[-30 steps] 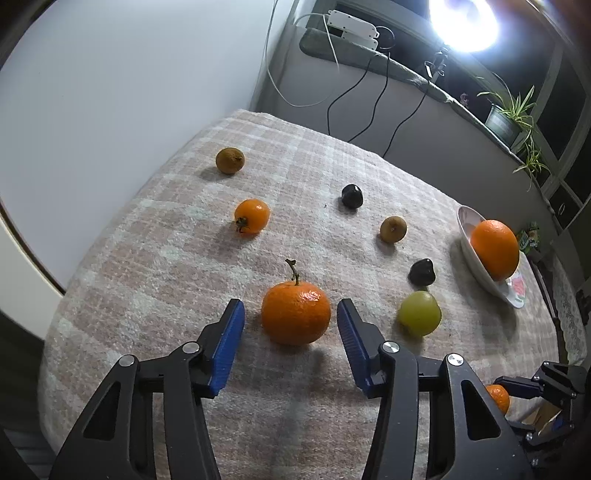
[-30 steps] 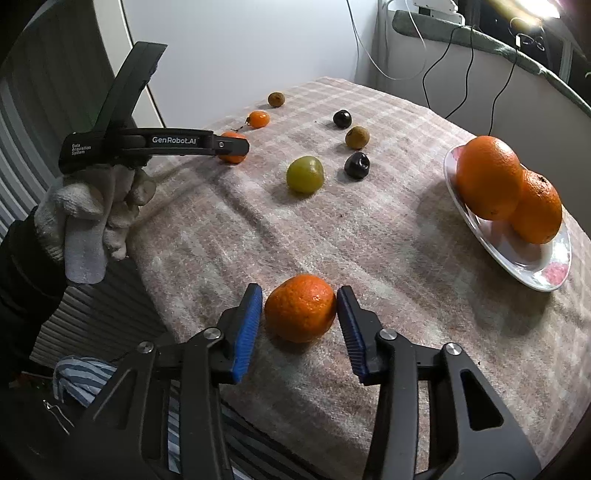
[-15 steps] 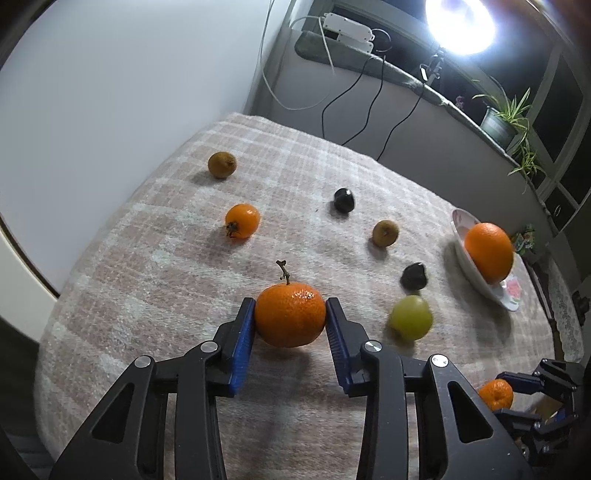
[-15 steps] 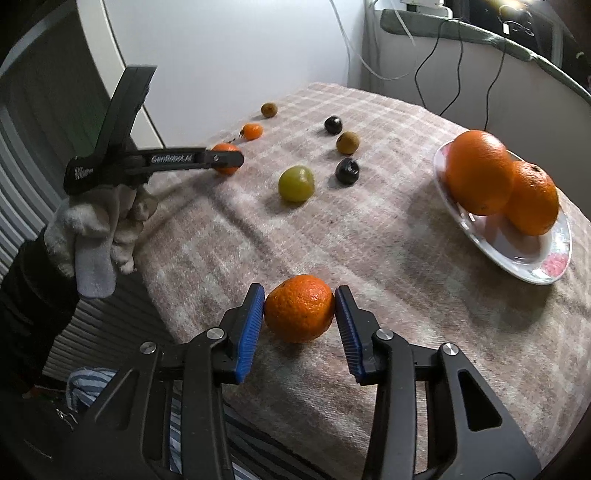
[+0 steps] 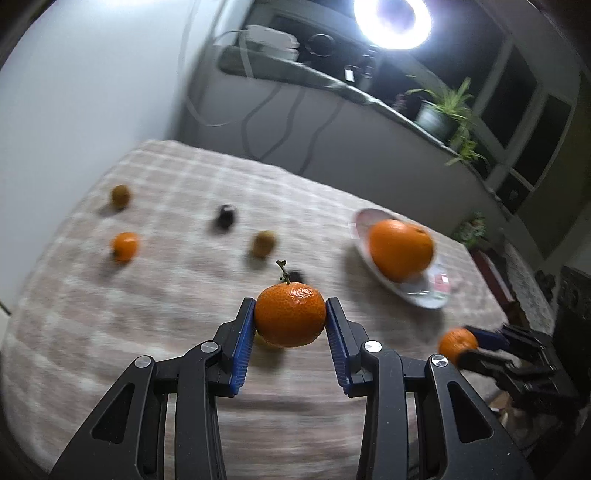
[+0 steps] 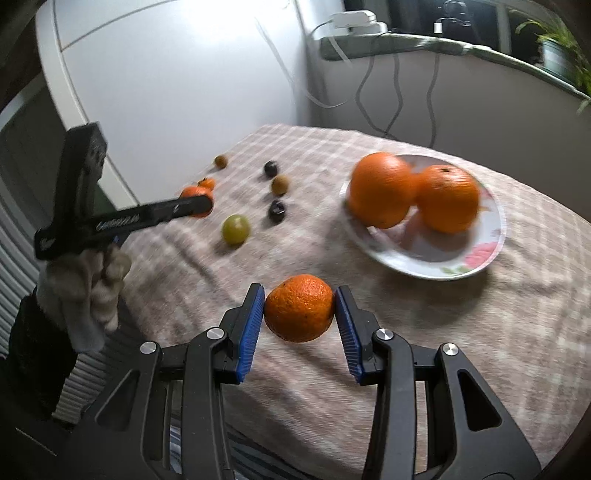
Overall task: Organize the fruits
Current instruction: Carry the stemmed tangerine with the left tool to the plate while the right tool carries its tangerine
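Note:
My left gripper point(image 5: 290, 321) is shut on a stemmed mandarin point(image 5: 290, 317) and holds it above the checked tablecloth. My right gripper point(image 6: 300, 314) is shut on a second mandarin point(image 6: 300, 313), also lifted off the cloth; it shows at the right of the left wrist view point(image 5: 457, 345). A white flowered plate point(image 6: 480, 254) holds two big oranges point(image 6: 382, 194) point(image 6: 447, 199). Loose on the cloth lie a green fruit point(image 6: 235, 229), two dark fruits point(image 6: 277, 209) point(image 6: 270, 168), two brown fruits point(image 6: 280, 184) point(image 6: 221, 161) and a small orange one point(image 5: 125, 246).
The table point(image 6: 498, 332) stands against a white wall, its near edge close below my right gripper. A ledge behind carries a power strip point(image 6: 356, 18), hanging cables and a potted plant point(image 5: 439, 110). A bright ring lamp point(image 5: 393, 22) glares at the top.
Both grippers closed on their mandarins and lifted them off the cloth. Both have moved toward the plate side; the views are motion-blurred.

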### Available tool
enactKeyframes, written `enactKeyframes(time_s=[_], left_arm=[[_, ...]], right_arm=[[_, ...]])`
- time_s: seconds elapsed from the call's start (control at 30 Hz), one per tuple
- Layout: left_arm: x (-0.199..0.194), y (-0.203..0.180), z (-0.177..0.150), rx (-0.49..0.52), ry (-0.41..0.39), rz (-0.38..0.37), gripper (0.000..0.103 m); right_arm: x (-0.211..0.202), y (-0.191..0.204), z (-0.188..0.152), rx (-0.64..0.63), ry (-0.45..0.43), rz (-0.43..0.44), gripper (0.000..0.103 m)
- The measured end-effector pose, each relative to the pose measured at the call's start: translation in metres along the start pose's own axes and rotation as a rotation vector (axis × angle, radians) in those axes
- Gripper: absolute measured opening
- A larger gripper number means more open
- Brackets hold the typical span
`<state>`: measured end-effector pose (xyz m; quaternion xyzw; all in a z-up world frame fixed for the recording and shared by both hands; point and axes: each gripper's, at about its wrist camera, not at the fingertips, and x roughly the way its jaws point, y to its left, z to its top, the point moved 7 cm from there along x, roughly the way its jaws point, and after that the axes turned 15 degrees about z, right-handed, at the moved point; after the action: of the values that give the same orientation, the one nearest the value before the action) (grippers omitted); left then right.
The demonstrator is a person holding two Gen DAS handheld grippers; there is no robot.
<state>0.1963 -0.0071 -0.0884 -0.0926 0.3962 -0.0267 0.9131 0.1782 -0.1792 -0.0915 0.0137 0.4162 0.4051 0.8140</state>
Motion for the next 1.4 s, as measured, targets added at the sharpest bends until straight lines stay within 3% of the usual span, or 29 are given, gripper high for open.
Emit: enactKeyframes(time_s=[0.37, 0.67, 0.93, 1.4], left_arm=[[0.004, -0.093, 0.005, 0.136, -0.016, -0.116, 0.036], [0.018, -0.158, 0.002, 0.267, -0.028, -0.126, 0.036], [0.036, -0.185, -0.001, 0.353, -0.039, -0.077, 0.036], [0.049, -0.203, -0.001, 0.412, -0.036, -0.046, 0.036]], right_arm=[[-0.038, -0.058, 0.022, 0.087, -0.083, -0.078, 0.041], [-0.044, -0.101, 0.031, 0.143, -0.098, -0.122, 0.041], [-0.036, -0.123, 0.037, 0.176, -0.092, -0.113, 0.041], [-0.033, -0.137, 0.042, 0.214, -0.098, -0.086, 0.041]])
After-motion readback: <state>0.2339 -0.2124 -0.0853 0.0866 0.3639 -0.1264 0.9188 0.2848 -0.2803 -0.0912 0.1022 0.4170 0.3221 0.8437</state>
